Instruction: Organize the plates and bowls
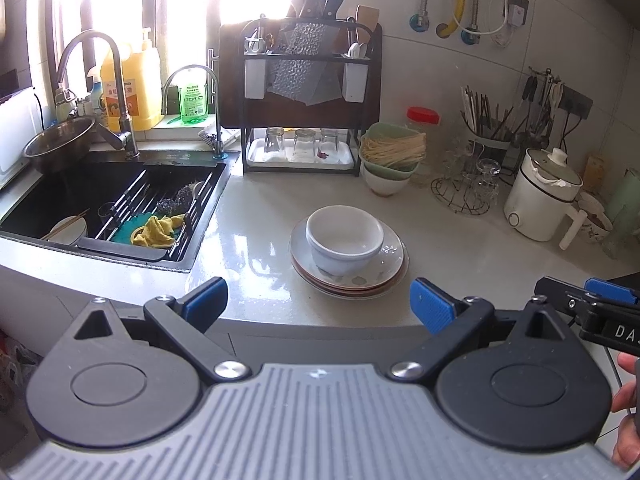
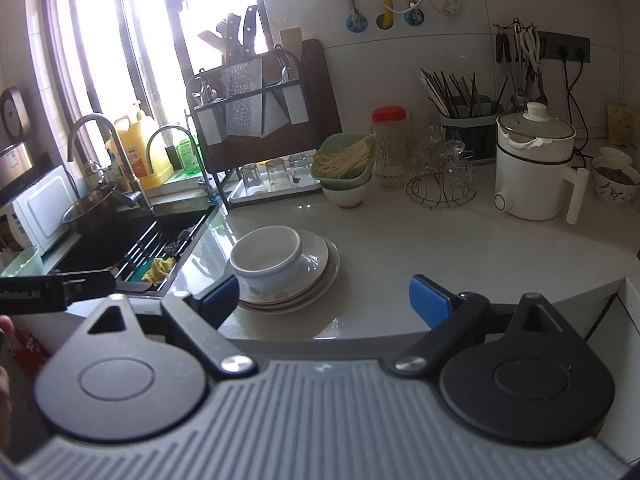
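A white bowl (image 1: 344,238) stands upright on a stack of plates (image 1: 352,280) near the front of the pale counter; the same bowl (image 2: 268,256) and plates (image 2: 316,276) show in the right wrist view. My left gripper (image 1: 318,304) hovers open just in front of the stack, its blue pads wide apart with nothing between them. My right gripper (image 2: 324,298) is open too, a little to the right of the stack; its left pad overlaps the plates' rim in the picture. A second white bowl (image 1: 384,184) carries a green dish of noodles further back.
A black sink (image 1: 36,216) with a rack, cloth and a bowl lies to the left. A knife and glass rack (image 1: 304,152) stands behind. Glasses on a wire stand (image 1: 468,184), a white cooker (image 1: 540,196) and patterned bowls (image 2: 614,182) crowd the right.
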### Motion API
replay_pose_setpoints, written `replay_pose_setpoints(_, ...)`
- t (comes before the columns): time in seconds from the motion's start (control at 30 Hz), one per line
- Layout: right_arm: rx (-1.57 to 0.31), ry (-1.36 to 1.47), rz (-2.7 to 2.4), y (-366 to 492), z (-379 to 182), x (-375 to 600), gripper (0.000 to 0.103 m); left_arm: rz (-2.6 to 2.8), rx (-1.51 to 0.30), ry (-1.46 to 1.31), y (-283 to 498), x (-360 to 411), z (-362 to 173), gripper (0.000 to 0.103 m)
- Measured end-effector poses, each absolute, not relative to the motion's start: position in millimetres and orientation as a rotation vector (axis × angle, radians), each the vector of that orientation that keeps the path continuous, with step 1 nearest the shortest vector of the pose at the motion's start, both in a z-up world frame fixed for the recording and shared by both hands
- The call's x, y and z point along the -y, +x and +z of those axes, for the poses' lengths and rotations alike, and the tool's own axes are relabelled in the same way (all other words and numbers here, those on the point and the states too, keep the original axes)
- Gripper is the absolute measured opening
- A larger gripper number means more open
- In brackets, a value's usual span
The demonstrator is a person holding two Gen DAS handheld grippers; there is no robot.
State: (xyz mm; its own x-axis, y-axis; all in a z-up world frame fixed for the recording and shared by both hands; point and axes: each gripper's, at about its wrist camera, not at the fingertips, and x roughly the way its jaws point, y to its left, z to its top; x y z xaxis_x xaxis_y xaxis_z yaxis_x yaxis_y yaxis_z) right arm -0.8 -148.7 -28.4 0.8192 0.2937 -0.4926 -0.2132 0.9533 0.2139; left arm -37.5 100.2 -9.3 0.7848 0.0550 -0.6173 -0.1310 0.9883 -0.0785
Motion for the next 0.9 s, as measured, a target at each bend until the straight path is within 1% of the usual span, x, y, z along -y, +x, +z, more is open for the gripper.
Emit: replay_pose_setpoints(0.9,-0.562,0.164,0.279,1.2,-29.6,153.6,0.093,0.106,-0.66,-0.109,-36.6,-96.5,-6.9,0.099)
